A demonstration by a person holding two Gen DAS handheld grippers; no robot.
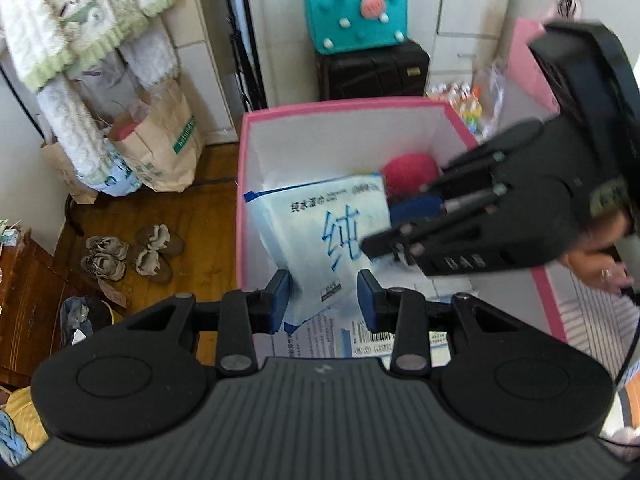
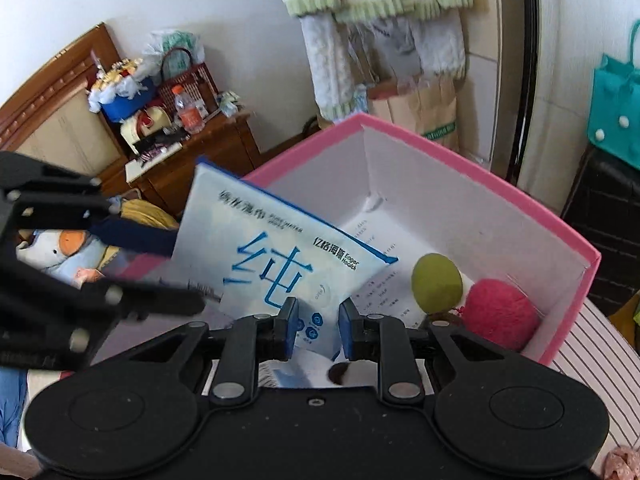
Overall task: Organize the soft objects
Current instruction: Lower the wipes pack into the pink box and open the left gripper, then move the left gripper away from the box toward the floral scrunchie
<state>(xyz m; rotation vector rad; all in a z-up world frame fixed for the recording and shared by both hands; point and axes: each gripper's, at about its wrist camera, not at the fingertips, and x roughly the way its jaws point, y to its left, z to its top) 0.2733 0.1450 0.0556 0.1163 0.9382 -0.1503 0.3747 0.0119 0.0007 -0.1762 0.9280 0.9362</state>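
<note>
**Both grippers clamping the wet-wipes pack over the pink box**

You are holding the left gripper (image 1: 324, 300) clenched on the near lower corner of the wet-wipes pack (image 1: 320, 216); its blue pads are sitting on either side of the corner. From the right wrist view, its fingers are straddling the pack's left edge.

You are also clamping the right gripper (image 2: 318, 330) on the pack. Its jaws are closed down onto the bottom edge, and the printed blue icons are showing between the pads. In the left wrist view this gripper is reaching in from the right, with its two fingers on the pack's right edge.

The pack is white and pale blue with a large blue character on its face. It is hanging tilted inside the opening of the pink box (image 1: 340, 106), with one top corner sticking up past the rim on the left side.

Inside the box, a red felt ball (image 2: 500, 312) and a green ball (image 2: 436, 284) are lying together in the right corner, touching each other. Printed sheets (image 2: 384, 248) are covering the floor beneath the pack.

Beyond the box, a teal felt bag (image 1: 356, 12) is sitting on a dark case, and brown paper bags (image 1: 160, 140) are leaning by the wall.
</note>
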